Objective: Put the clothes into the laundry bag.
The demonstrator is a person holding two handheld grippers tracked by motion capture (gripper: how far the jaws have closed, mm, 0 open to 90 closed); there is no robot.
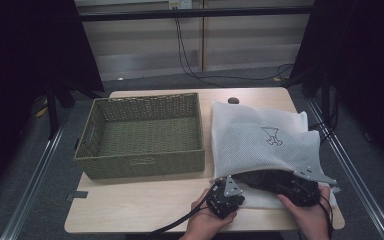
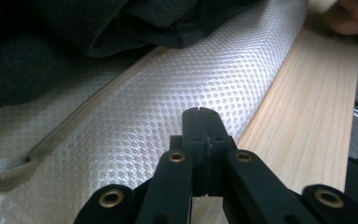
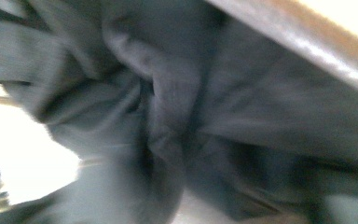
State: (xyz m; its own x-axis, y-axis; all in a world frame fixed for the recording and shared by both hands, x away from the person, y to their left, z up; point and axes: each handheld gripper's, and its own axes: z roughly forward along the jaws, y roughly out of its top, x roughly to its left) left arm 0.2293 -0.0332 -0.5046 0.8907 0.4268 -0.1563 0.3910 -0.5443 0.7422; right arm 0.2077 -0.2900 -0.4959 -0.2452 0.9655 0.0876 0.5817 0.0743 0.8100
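A white mesh laundry bag (image 1: 265,140) lies on the right half of the wooden table (image 1: 145,205), its mouth toward the front edge. A dark garment (image 1: 265,179) sits in that mouth. My left gripper (image 1: 237,194) is at the bag's front left corner. In the left gripper view its jaws (image 2: 200,121) are pressed together with nothing between them, just above the mesh (image 2: 182,84) beside the zipper (image 2: 74,121). My right gripper (image 1: 292,187) is pushed into the bag's mouth at the garment. Blurred dark cloth (image 3: 177,116) covers its jaws in the right gripper view.
An empty olive woven basket (image 1: 142,167) stands on the left half of the table, next to the bag. A small dark object (image 1: 233,100) lies at the far edge. Bare wood runs along the front left. Black cables hang behind the table.
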